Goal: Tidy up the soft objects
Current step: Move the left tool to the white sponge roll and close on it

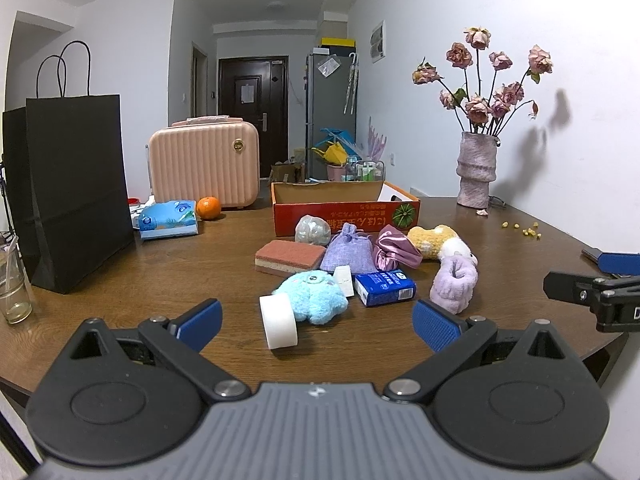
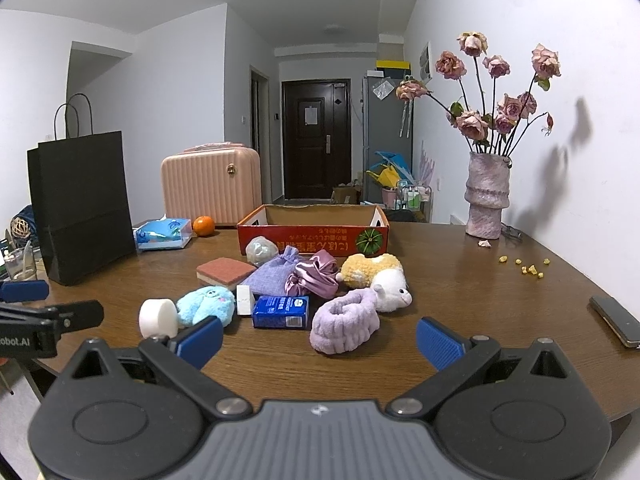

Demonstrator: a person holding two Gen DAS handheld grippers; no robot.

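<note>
A pile of soft things lies mid-table before an open red cardboard box [image 1: 344, 210] [image 2: 312, 238]: a blue plush [image 1: 314, 294] [image 2: 208, 306], a purple fluffy headband [image 1: 454, 280] [image 2: 344, 324], a lilac drawstring pouch [image 1: 348, 252] [image 2: 272, 274], a pink satin scrunchie [image 1: 394, 254] [image 2: 314, 276], a yellow-white plush [image 1: 434, 240] [image 2: 376, 272], a red sponge [image 1: 290, 256] [image 2: 224, 270], a white foam roll [image 1: 279, 321] [image 2: 159, 318] and a blue tissue pack [image 1: 386, 288] [image 2: 282, 311]. My left gripper [image 1: 318, 324] is open and empty, just short of the blue plush. My right gripper [image 2: 320, 338] is open and empty, near the headband.
A black paper bag [image 1: 76, 188] [image 2: 82, 204], a pink case [image 1: 204, 164] [image 2: 212, 186], a tissue packet [image 1: 168, 220] and an orange [image 1: 208, 207] stand at the back left. A vase of dried roses [image 1: 478, 170] [image 2: 488, 200] stands back right. A phone [image 2: 616, 320] lies at the right edge. A glass [image 1: 12, 284] stands far left.
</note>
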